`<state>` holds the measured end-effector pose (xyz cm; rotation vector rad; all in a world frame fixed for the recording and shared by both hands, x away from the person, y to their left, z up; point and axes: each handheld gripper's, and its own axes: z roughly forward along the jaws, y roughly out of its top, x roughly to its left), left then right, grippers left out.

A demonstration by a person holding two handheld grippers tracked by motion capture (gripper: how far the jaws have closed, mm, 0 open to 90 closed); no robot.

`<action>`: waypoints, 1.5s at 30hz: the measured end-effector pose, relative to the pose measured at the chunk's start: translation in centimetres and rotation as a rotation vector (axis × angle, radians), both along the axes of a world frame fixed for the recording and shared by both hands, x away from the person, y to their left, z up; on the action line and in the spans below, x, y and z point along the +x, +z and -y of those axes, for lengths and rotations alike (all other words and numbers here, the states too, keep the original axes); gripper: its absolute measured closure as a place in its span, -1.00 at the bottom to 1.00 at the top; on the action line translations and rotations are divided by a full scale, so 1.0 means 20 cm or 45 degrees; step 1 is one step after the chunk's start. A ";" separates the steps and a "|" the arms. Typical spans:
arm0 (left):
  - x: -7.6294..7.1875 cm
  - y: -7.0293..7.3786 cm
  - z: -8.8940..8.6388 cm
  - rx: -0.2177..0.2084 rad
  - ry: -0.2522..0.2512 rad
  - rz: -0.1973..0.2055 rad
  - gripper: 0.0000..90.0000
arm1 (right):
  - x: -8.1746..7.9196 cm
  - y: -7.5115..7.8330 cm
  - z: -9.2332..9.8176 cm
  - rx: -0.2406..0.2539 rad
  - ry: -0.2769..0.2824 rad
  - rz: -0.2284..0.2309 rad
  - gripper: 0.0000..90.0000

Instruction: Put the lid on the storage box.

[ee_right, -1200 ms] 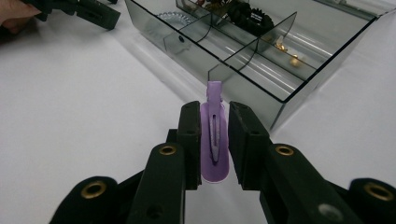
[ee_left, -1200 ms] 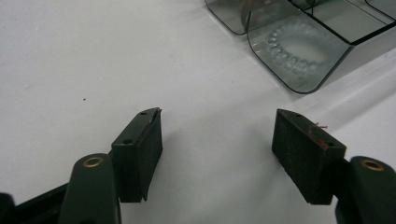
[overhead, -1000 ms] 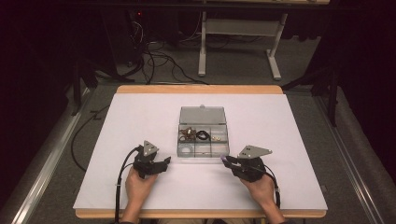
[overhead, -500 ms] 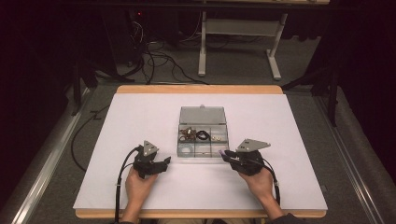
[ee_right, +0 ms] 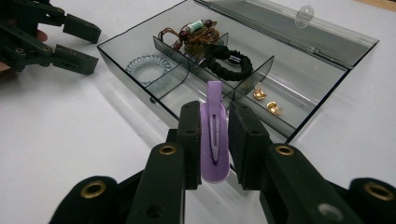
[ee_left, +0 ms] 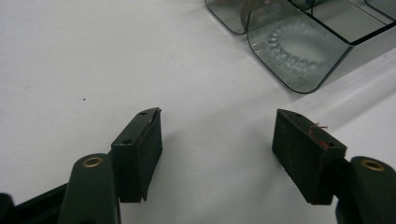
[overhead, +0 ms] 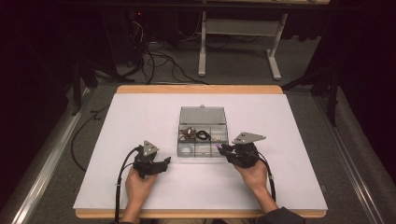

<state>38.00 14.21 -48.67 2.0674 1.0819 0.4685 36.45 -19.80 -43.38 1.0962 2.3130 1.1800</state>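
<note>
A clear grey plastic box (overhead: 201, 115) lies open mid-table, lid flat behind it. Its compartments hold a clear coil hair tie (ee_right: 148, 65), a beaded bracelet (ee_right: 194, 35), a black hair tie (ee_right: 226, 58) and two gold earrings (ee_right: 264, 100). My right gripper (ee_right: 215, 112) is shut on a purple hair clip (ee_right: 214, 140), which stands upright between the pads. In the high view this gripper (overhead: 220, 148) sits at the box's near right corner. My left gripper (ee_left: 219, 119) rests open on the white mat with nothing between its jaws, left of the box (ee_left: 299, 60).
A white mat (overhead: 140, 116) covers the wooden table, with bare space left and right of the box. My left gripper (ee_right: 56, 32) lies close to the box's left side. Cables trail back from both grippers toward the table's front edge (overhead: 196, 213).
My right gripper has moved left and slightly away from the person, bringing the purple clip up to the box's near right corner. The left gripper has stayed in place.
</note>
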 end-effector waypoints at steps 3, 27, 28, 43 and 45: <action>0.00 0.00 0.00 0.002 -0.001 -0.003 -0.25 | 0.02 -0.01 0.00 -0.008 -0.014 -0.008 0.69; 0.00 0.00 0.00 0.000 0.000 0.000 -0.25 | 0.12 -0.04 -0.03 -0.018 -0.048 -0.053 0.63; 0.00 0.00 0.00 0.000 0.000 0.000 -0.26 | 0.11 -0.03 -0.03 -0.015 -0.048 -0.048 0.63; 0.00 0.00 0.00 0.000 -0.001 -0.001 -0.25 | -0.01 0.00 0.08 0.065 -0.069 0.004 0.52; 0.00 0.00 0.00 0.002 0.000 -0.001 -0.25 | -0.02 0.00 0.10 0.072 -0.070 0.015 0.52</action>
